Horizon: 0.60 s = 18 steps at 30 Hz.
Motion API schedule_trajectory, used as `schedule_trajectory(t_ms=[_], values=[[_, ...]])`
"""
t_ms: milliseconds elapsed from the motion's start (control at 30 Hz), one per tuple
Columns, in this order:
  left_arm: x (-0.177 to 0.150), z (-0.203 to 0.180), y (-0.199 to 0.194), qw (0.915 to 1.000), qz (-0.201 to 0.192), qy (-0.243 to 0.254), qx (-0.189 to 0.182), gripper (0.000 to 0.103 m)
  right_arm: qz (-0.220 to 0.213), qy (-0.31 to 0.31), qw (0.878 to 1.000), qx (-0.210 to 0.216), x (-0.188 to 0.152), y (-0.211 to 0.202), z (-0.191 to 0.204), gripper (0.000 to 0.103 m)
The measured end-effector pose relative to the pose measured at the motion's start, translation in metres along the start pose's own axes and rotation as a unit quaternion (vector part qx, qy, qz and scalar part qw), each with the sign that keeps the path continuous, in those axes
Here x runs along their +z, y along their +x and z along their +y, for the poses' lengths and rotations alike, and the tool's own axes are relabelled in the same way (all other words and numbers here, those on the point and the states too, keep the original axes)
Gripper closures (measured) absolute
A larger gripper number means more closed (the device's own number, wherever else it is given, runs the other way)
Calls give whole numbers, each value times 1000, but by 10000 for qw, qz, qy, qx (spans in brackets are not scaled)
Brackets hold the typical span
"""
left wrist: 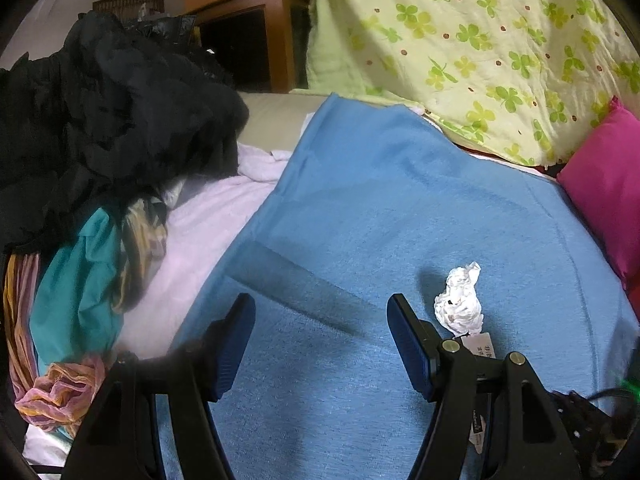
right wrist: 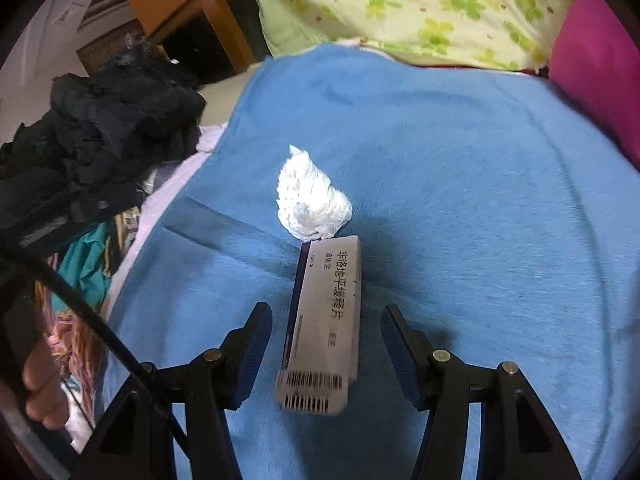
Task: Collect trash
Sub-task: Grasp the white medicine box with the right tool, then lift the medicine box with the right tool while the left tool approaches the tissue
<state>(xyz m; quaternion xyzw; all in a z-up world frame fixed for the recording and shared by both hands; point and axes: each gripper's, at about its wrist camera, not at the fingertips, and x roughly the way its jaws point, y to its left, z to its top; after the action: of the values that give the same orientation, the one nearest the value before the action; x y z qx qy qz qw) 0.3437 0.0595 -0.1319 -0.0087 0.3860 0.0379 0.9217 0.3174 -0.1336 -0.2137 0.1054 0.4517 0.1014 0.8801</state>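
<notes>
A crumpled white tissue [right wrist: 310, 196] lies on a blue blanket [right wrist: 460, 200], touching the far end of a white medicine box [right wrist: 324, 320] with black print and a barcode. My right gripper [right wrist: 326, 316] is open, its fingers on either side of the box, which lies between them. In the left wrist view the tissue [left wrist: 460, 300] sits just right of the right finger, with a corner of the box [left wrist: 482, 348] behind it. My left gripper [left wrist: 320, 308] is open and empty over the bare blanket [left wrist: 360, 208].
A heap of black clothes [left wrist: 112, 112] and coloured garments [left wrist: 80, 280] lies to the left on a white sheet [left wrist: 192, 240]. A clover-print quilt [left wrist: 480, 40] and a magenta pillow [left wrist: 608, 184] border the far and right sides. A wooden cabinet [left wrist: 256, 32] stands behind.
</notes>
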Motion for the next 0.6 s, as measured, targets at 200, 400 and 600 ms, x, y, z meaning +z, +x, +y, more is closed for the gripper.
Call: schedule_trajectory(t_ms=[200, 400, 600], values=[[1, -2, -3, 9999, -105, 56, -66, 34, 198, -141, 9992, -314, -3, 24, 4, 45], [1, -9, -7, 9995, -232, 194, -86, 34, 119, -207, 9990, -373, -5, 17, -2, 57], [0, -23, -15, 9980, -430, 431, -188, 34, 66, -188, 9989, -429, -13, -8, -18, 57]])
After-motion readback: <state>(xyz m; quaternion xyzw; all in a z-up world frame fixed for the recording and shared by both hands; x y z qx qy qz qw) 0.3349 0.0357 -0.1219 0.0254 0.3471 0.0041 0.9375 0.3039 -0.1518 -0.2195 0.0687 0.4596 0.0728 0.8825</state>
